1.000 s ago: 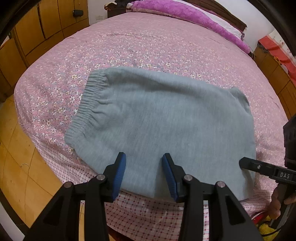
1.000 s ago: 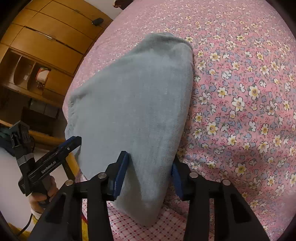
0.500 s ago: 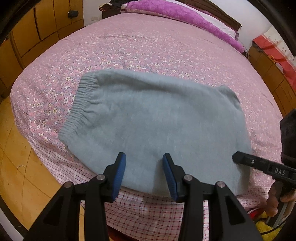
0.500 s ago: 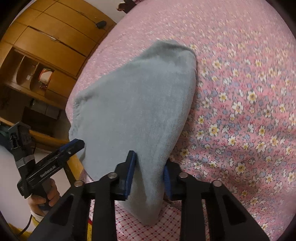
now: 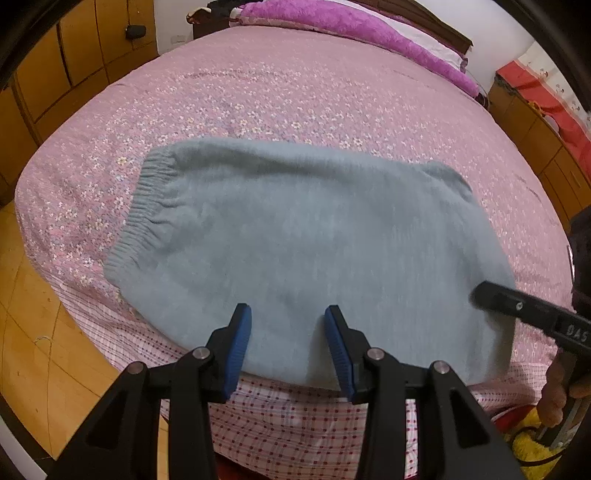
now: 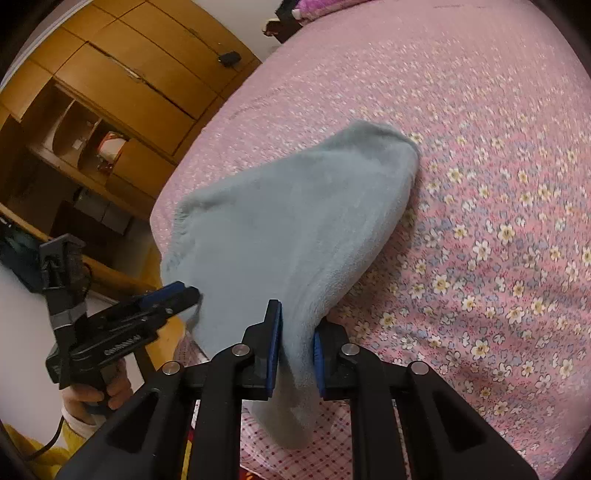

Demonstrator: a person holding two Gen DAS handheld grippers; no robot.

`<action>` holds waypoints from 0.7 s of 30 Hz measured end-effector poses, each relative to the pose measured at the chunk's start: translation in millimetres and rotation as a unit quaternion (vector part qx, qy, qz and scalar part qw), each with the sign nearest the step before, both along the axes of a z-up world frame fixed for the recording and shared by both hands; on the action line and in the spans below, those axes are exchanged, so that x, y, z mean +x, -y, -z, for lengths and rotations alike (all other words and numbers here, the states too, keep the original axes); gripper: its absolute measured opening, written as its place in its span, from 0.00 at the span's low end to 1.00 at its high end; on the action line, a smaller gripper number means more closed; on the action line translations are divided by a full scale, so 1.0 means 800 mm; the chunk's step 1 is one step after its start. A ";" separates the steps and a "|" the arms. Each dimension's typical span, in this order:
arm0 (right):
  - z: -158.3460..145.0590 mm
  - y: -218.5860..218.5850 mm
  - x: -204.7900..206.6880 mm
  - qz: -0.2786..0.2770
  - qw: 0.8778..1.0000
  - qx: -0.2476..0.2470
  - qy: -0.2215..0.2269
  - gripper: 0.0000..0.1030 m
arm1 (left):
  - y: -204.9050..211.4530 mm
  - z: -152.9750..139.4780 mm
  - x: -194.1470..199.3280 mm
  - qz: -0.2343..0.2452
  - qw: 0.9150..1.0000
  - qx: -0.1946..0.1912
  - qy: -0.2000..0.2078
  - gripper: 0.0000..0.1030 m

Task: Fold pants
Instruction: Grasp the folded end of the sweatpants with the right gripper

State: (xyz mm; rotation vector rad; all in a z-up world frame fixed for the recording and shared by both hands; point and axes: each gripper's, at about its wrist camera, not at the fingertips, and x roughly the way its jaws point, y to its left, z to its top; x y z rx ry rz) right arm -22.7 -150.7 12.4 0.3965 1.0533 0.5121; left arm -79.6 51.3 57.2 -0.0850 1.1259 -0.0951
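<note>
At six o'clock on the bed (image 5: 295, 92), the pants (image 6: 295, 229) are pinched by the right gripper (image 6: 295, 354); the left gripper (image 5: 288, 332) gapes empty, so lopsided dragging is risked.

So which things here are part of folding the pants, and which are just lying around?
Job: pants, bed, left claw open over the near edge, right claw shut on a corner.
Lying about: purple pillow, red cloth, wooden cabinets.
</note>
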 end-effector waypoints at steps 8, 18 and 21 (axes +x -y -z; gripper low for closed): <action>-0.022 0.006 -0.010 -0.007 1.000 0.012 0.021 0.08 | -0.002 0.004 0.000 -0.007 1.000 -0.008 -0.001 0.42; -0.054 -0.002 -0.014 -0.028 0.998 0.010 0.054 0.07 | -0.016 -0.028 -0.009 -0.018 0.999 0.006 0.038 0.42; -0.063 -0.013 -0.017 -0.035 0.997 0.003 0.065 0.07 | -0.022 -0.034 -0.012 -0.022 0.999 0.008 0.045 0.42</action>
